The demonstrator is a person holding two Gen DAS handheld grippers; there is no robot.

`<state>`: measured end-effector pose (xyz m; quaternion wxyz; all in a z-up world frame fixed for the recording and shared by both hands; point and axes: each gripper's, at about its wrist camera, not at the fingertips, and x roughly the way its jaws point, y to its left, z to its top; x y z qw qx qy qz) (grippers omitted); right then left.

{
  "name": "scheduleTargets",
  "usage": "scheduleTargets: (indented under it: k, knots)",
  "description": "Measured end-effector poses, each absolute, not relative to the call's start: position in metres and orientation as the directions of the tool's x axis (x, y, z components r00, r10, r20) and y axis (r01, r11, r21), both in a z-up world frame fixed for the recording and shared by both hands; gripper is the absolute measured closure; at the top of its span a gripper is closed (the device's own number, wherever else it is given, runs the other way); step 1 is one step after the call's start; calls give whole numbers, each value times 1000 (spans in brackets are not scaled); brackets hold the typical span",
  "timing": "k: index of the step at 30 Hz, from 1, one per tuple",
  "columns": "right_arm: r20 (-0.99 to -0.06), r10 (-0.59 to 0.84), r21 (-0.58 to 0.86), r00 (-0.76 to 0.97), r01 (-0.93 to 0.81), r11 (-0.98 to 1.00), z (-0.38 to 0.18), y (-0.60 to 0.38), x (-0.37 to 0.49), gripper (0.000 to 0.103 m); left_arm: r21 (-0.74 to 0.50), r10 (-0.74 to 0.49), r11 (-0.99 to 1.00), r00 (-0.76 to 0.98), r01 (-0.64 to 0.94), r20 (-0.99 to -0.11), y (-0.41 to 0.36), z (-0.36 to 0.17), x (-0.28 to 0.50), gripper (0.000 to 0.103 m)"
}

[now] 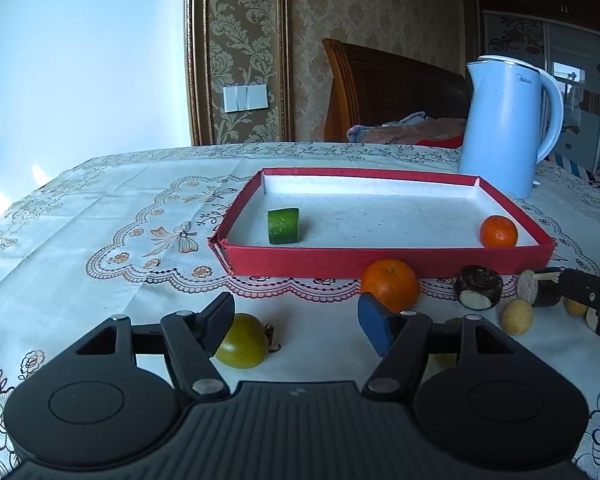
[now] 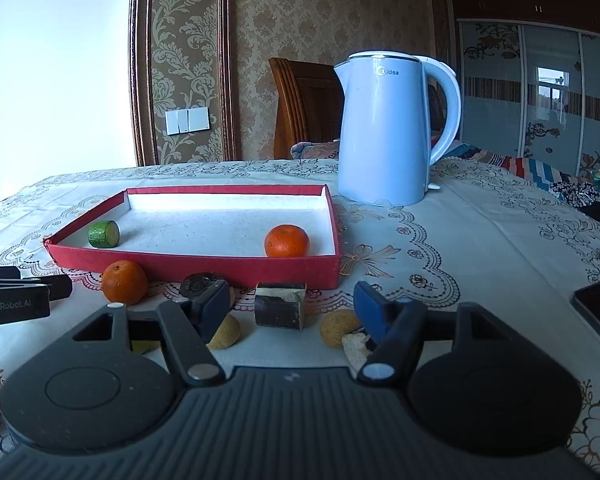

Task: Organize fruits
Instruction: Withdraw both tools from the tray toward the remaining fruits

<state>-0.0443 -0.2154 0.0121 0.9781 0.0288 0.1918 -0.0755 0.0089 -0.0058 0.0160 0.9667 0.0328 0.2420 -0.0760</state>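
My left gripper (image 1: 296, 320) stands open low over the tablecloth. A green tomato (image 1: 242, 342) lies just inside its left finger, partly hidden by it and not pressed. A loose orange (image 1: 390, 284) sits past the right finger, in front of the red tray (image 1: 340, 262). The tray holds a cucumber piece (image 1: 284, 226) and a second orange (image 1: 499, 232). My right gripper (image 2: 291, 312) is open too, and a dark block (image 2: 280, 306) lies on the cloth ahead between its fingers, untouched. The right wrist view also shows the loose orange (image 2: 124, 282) and the tray (image 2: 196, 270).
A pale blue kettle (image 2: 388, 132) stands behind the tray's right corner. Dark round pieces (image 1: 478, 288) and small yellowish lumps (image 2: 338, 328) are scattered in front of the tray. A phone (image 2: 598, 312) lies at the right. A wooden chair (image 1: 380, 88) stands behind the table.
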Motion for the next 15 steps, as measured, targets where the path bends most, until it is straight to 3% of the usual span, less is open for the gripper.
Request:
scheduleTargets:
  k: [6,15]
  knots:
    - [-361,-162,0,918,174,985,13,-220,-54,36,48,-219,959,841,278,-495,-31,13,-5,35]
    - [-360,-177,-10,916,186,982,13,-231,-63,36,47,-233,955,842,291,-486,-45,15,-4,35]
